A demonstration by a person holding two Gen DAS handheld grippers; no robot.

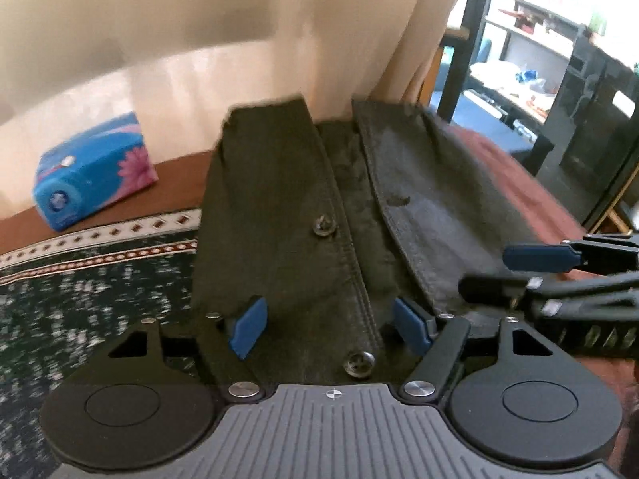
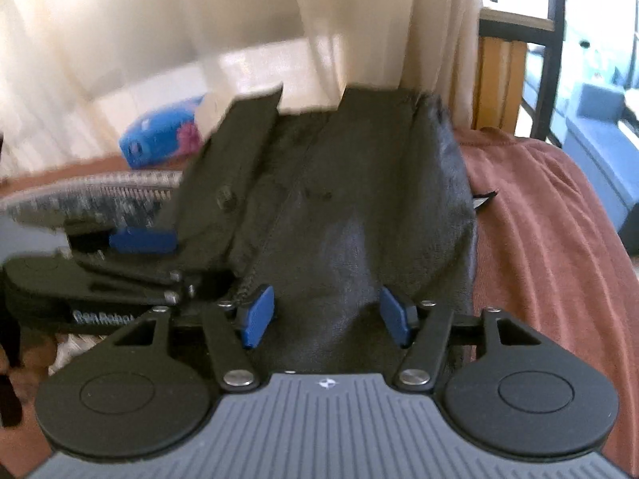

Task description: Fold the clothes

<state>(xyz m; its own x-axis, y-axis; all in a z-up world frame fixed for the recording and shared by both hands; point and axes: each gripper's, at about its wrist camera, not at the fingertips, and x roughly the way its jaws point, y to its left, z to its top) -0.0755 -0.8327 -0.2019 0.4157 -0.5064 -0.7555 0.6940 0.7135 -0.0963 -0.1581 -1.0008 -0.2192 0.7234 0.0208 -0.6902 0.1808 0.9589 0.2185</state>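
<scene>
Lying flat, the dark buttoned shirt [image 1: 303, 215] spreads under both wide-open tools, left [image 1: 331, 329] and right [image 2: 325, 315].

A lived-in home room. Cream curtains [image 1: 239, 20] fill the top of the frame above a bed with a rust-brown cover [image 2: 539, 239], and a blue tissue pack [image 1: 94, 171] lies at left. At upper right stand cluttered shelves [image 1: 539, 40].

Tissue pack [image 1: 94, 169] blocks far left; bedspread [image 2: 539, 239] right lies open.
</scene>
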